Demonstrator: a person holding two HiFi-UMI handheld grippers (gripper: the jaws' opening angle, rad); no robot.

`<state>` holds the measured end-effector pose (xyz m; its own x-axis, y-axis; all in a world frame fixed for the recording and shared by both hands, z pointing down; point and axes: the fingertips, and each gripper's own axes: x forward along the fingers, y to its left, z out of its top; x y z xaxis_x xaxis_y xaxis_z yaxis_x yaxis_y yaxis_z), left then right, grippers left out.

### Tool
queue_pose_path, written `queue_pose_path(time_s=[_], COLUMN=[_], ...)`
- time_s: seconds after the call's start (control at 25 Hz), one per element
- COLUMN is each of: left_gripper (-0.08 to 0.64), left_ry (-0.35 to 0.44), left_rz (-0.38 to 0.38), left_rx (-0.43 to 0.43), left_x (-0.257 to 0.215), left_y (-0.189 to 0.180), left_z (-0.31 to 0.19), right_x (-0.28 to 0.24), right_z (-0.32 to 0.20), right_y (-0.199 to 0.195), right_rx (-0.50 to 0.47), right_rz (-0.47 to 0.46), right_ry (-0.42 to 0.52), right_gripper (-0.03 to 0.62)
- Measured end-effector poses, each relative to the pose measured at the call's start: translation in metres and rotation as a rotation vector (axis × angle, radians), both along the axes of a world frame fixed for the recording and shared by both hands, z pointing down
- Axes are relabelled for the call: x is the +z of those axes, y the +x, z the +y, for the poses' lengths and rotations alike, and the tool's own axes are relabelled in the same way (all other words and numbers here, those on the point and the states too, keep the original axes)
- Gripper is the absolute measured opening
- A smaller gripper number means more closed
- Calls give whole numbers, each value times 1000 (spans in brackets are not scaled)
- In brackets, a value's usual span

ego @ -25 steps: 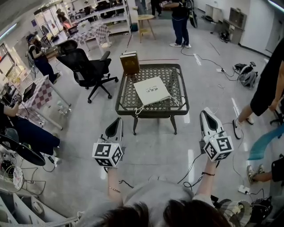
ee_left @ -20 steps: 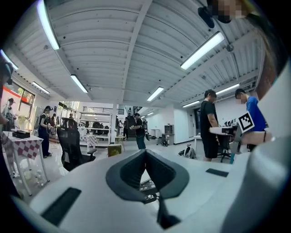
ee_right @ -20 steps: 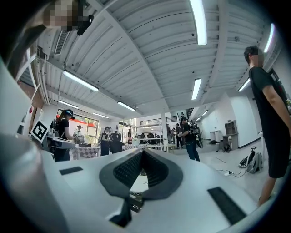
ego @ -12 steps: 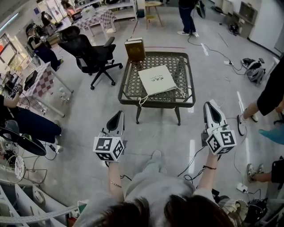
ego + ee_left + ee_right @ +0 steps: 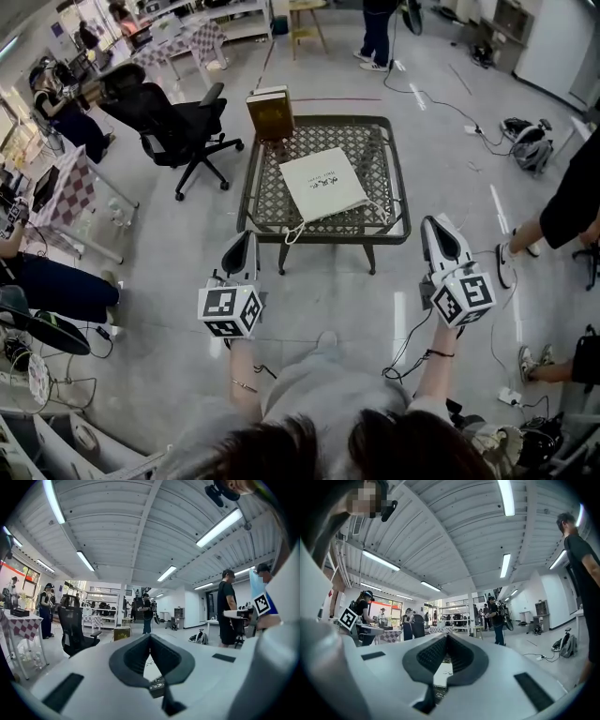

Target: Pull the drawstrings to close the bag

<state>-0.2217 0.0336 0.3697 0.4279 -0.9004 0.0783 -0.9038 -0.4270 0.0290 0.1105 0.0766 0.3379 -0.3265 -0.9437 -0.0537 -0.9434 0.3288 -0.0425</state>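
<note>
Person has edged closer to the table (image 5: 375,159), white bag (image 5: 323,184) flat at upper centre, drawstrings (image 5: 292,233) slack; left gripper (image 5: 245,238) and right gripper (image 5: 433,225) both pinched shut, empty, short of it, pulling not begun.

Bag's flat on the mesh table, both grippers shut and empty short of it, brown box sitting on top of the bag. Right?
No. The head view shows the brown box at the table's far left corner, apart from the bag, not on it. The rest holds: bag flat, left gripper and right gripper shut, empty, short of the table.
</note>
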Motion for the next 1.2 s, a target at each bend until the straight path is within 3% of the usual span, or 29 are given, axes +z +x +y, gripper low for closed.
queue_pose_path(time_s=[0.4,0.72,1.2], left_gripper=[25,25,24], left_ry=[-5,-19,-120], left_rz=[-7,-11,-69], left_rx=[87,138,98], left_x=[5,15,47], left_y=[22,43,67], left_z=[-72,-99,-129], right_x=[17,24,55], right_z=[-55,-77,-133], right_y=[-3,2,22], right_rx=[28,42,3], right_rz=[-24,-27,-72], right_ry=[-51,-59,-127], right_gripper=[21,21,21])
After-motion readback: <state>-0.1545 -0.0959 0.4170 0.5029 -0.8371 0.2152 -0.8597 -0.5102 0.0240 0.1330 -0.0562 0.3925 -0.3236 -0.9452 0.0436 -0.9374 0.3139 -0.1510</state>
